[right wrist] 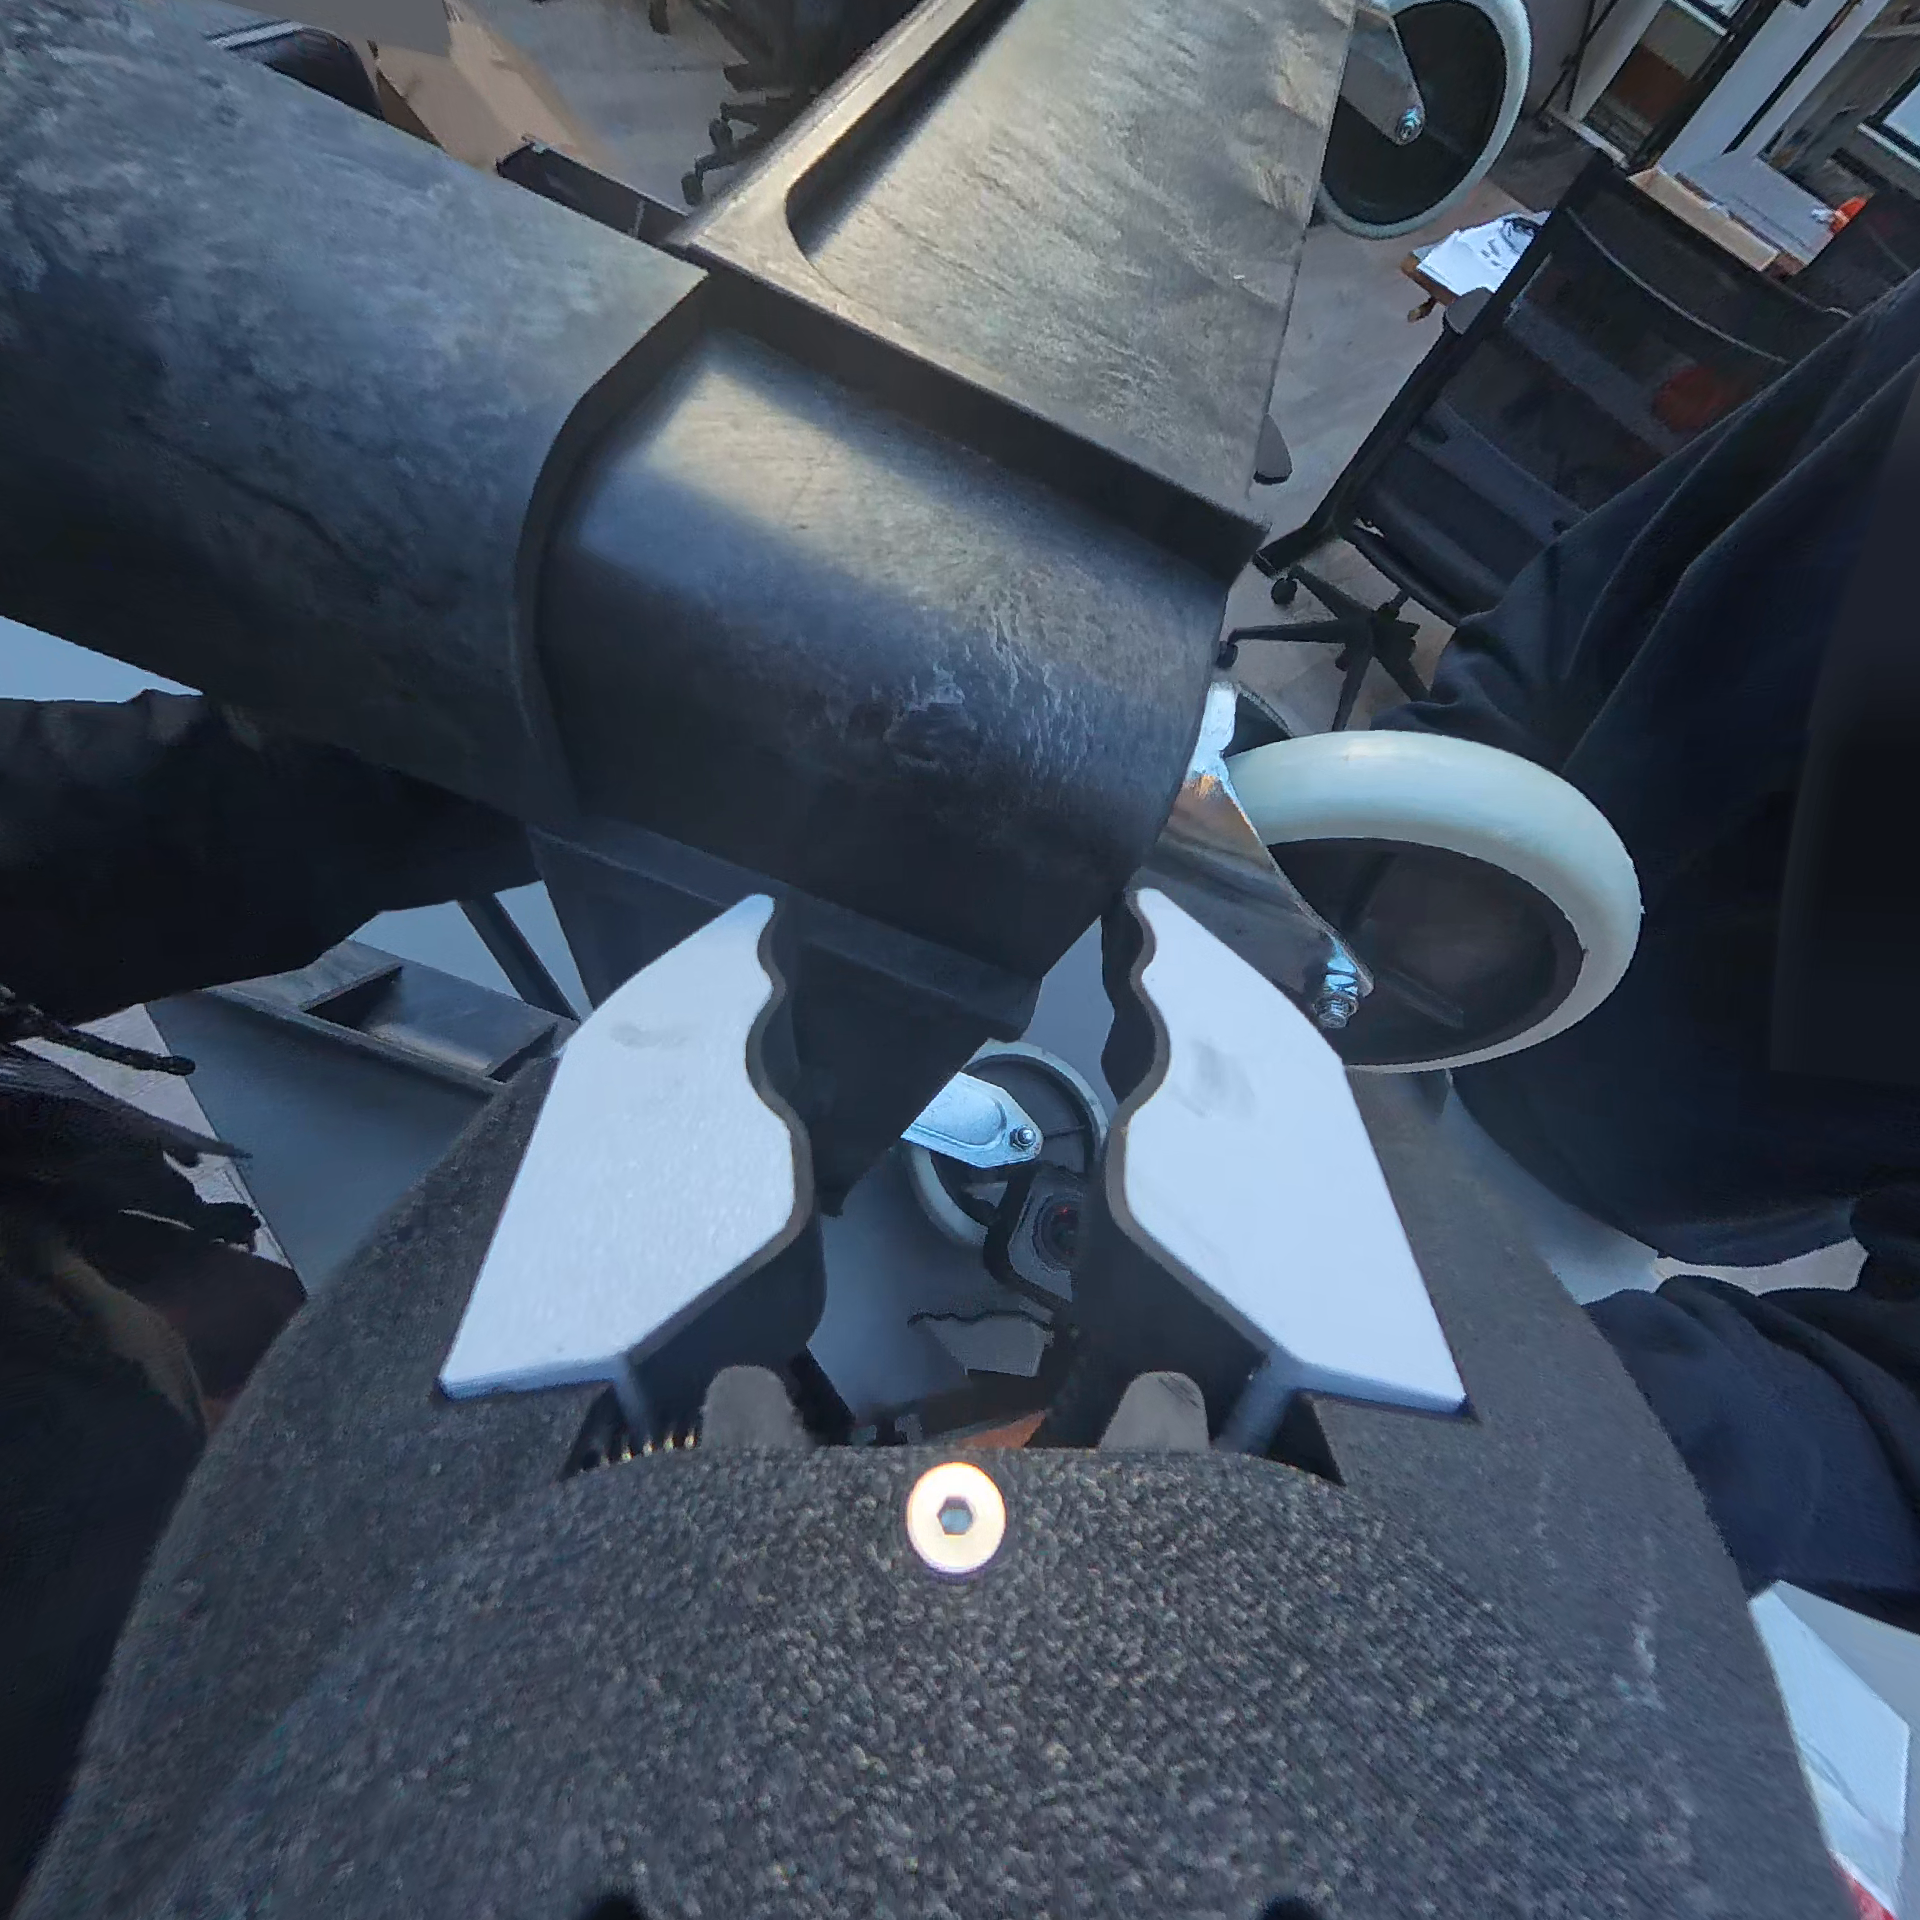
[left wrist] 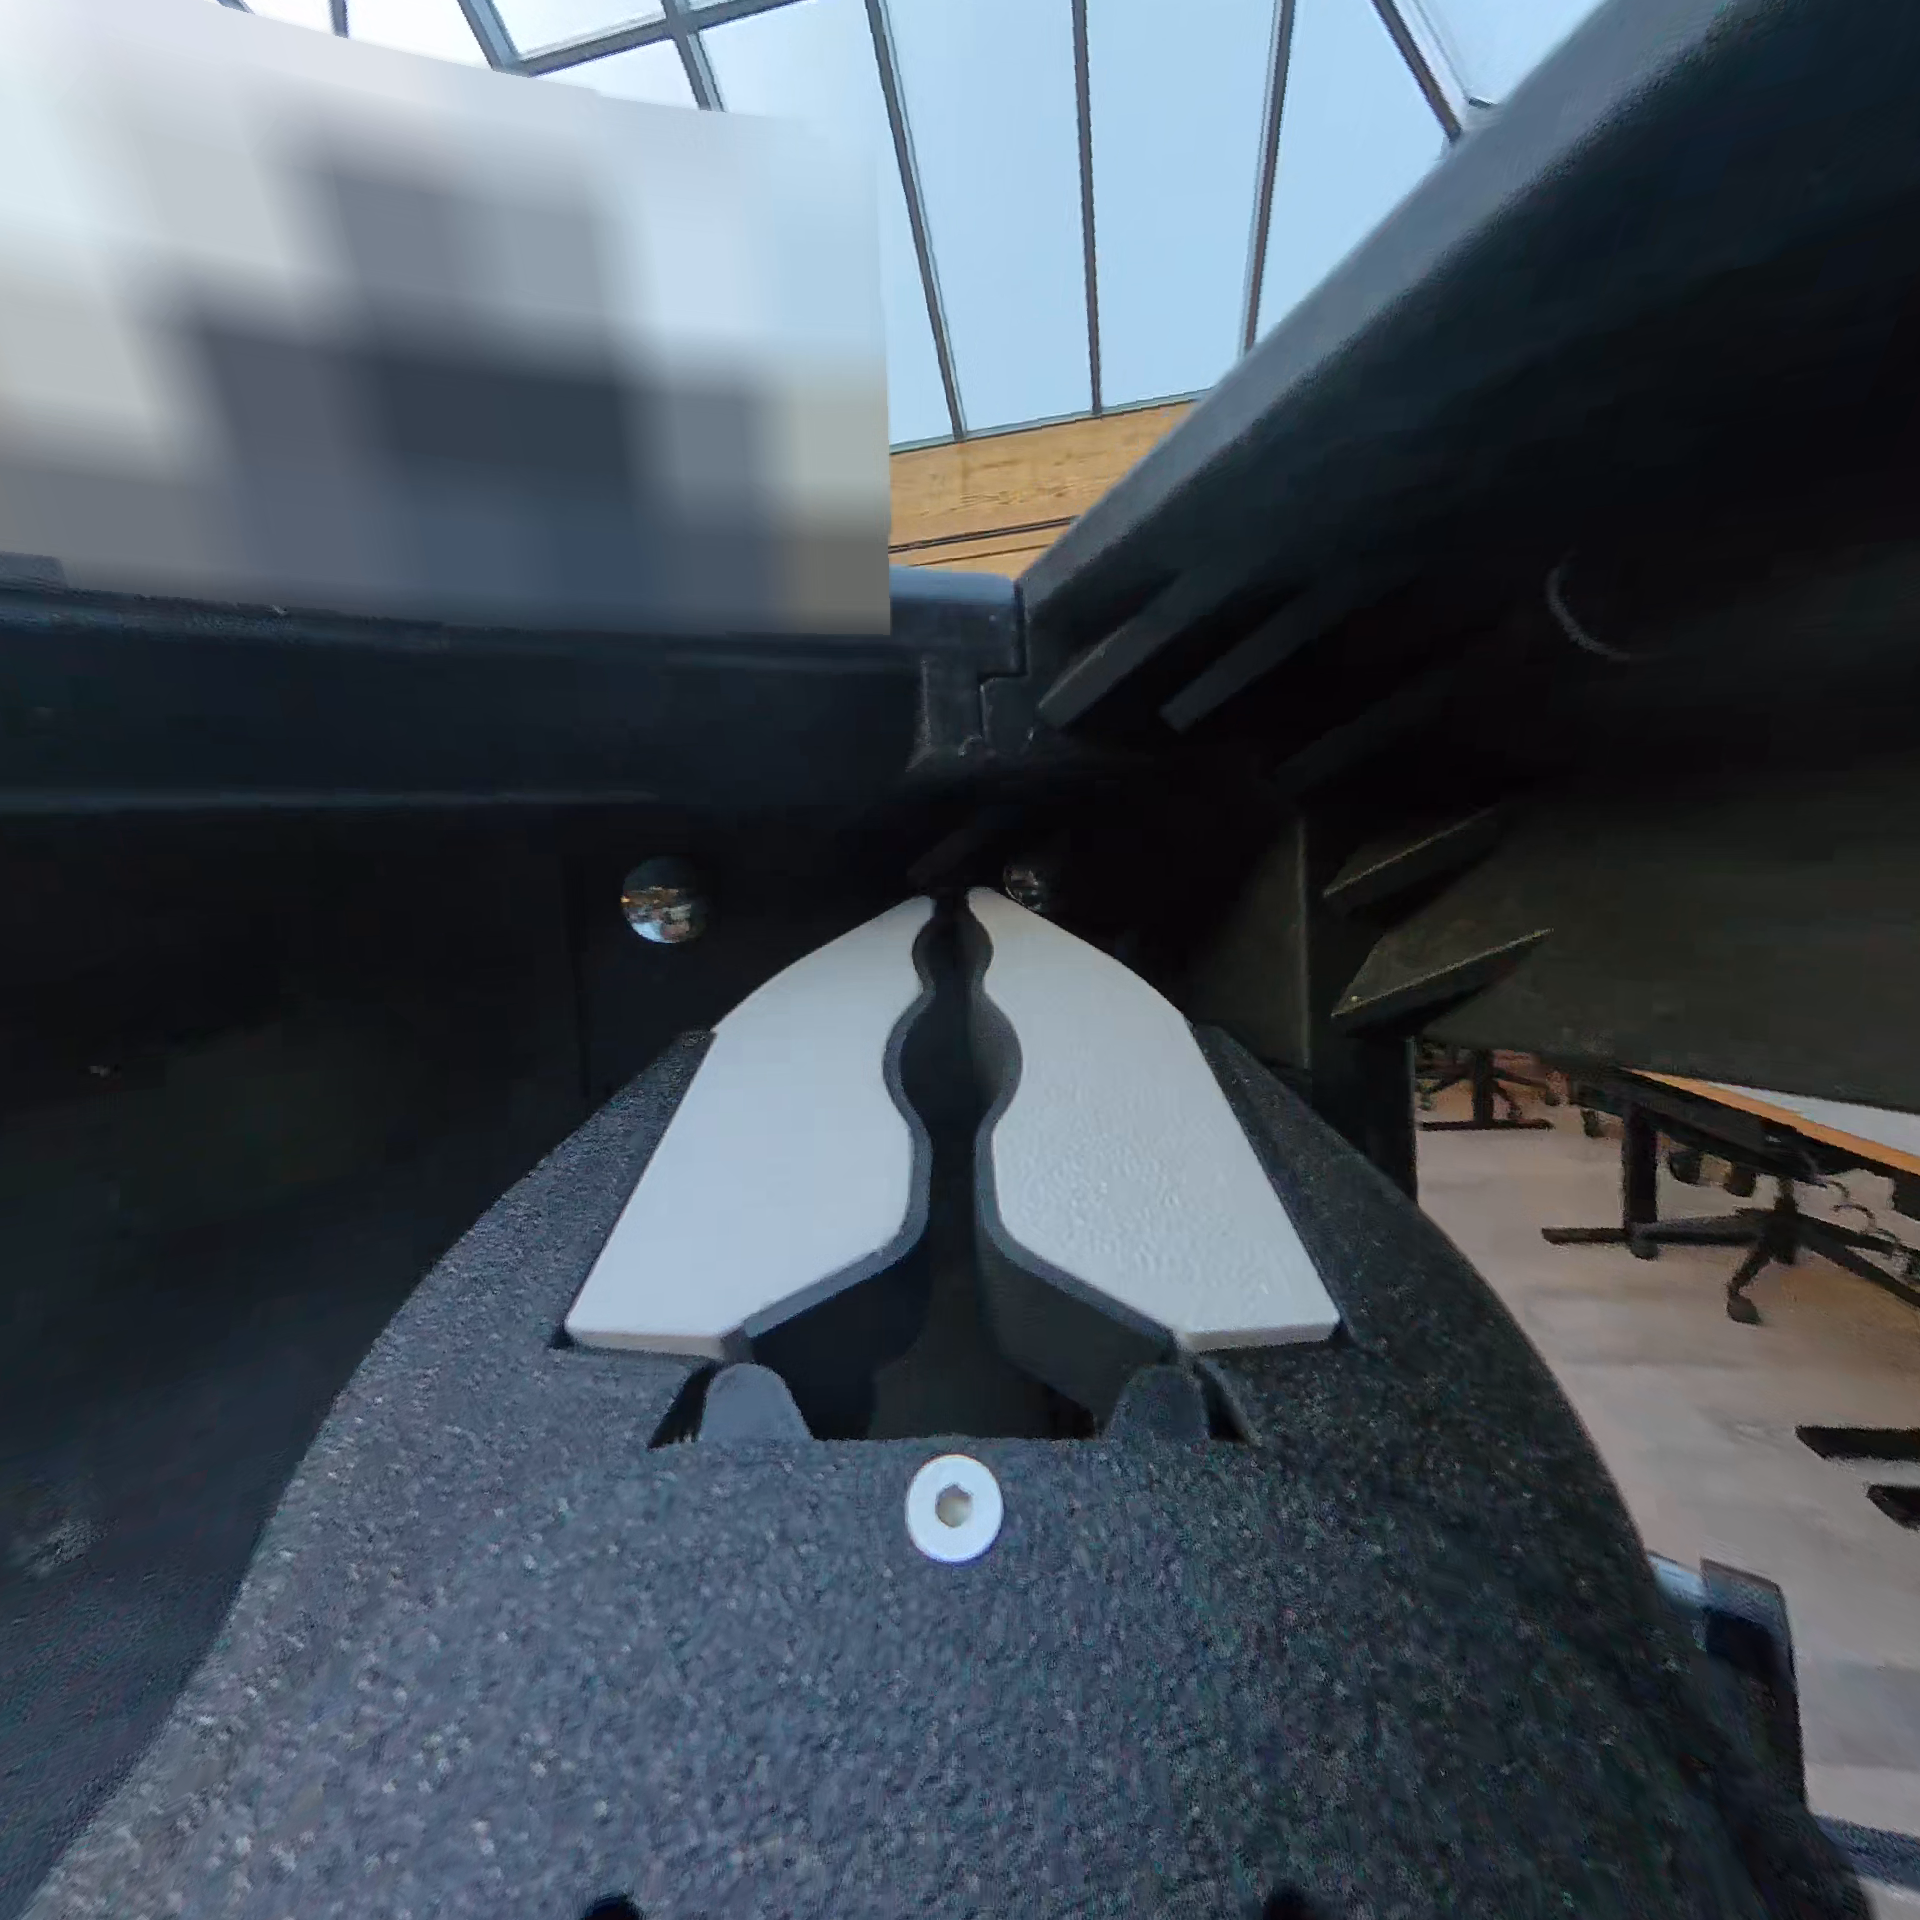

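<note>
- Left gripper [left wrist: 951, 902]: white fingers pressed together at the tips, nothing between them, tips right at a dark ribbed plastic frame [left wrist: 1507, 727] with a shiny round bolt head [left wrist: 665, 900].
- Right gripper [right wrist: 951, 914]: white wavy-edged fingers spread, straddling a matte black moulded cart corner [right wrist: 852, 665], scuffed.
- Cream rubber caster wheel [right wrist: 1455, 894] just right of it, on a shiny metal fork.

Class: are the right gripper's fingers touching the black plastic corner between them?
Cannot tell. In the right wrist view the right gripper stands open around the black plastic corner; no contact or gap shows plainly.
</note>
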Tool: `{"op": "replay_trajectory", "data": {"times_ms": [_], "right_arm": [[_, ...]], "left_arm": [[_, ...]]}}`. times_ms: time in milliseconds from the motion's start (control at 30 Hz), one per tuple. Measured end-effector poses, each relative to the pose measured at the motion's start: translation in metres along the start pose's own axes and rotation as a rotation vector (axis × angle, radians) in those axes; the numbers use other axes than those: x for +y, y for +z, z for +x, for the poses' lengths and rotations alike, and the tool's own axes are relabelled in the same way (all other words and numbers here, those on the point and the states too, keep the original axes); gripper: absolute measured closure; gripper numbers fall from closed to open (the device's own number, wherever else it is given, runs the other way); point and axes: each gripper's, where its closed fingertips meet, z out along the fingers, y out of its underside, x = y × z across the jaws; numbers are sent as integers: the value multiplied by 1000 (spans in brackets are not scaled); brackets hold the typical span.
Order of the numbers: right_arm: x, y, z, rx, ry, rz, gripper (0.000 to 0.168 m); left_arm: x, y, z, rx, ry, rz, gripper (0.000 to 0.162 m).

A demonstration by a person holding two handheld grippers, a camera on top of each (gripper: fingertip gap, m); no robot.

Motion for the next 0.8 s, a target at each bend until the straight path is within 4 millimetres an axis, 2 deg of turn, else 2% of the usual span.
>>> {"op": "replay_trajectory", "data": {"times_ms": [200, 367, 533, 800], "right_arm": [[6, -1, -4, -30, 15, -3, 108], [5, -3, -5, -67, 28, 5, 108], [4, -4, -3, -88, 37, 13, 108], [2, -2, 0, -91, 27, 29, 108]], "left_arm": [[0, 1, 17, 143, -24, -9, 162], [9, 9, 28, 224, -66, -59, 162], [7, 14, 27, 247, -132, -38, 162], [10, 23, 25, 292, -193, -94, 162]]}}
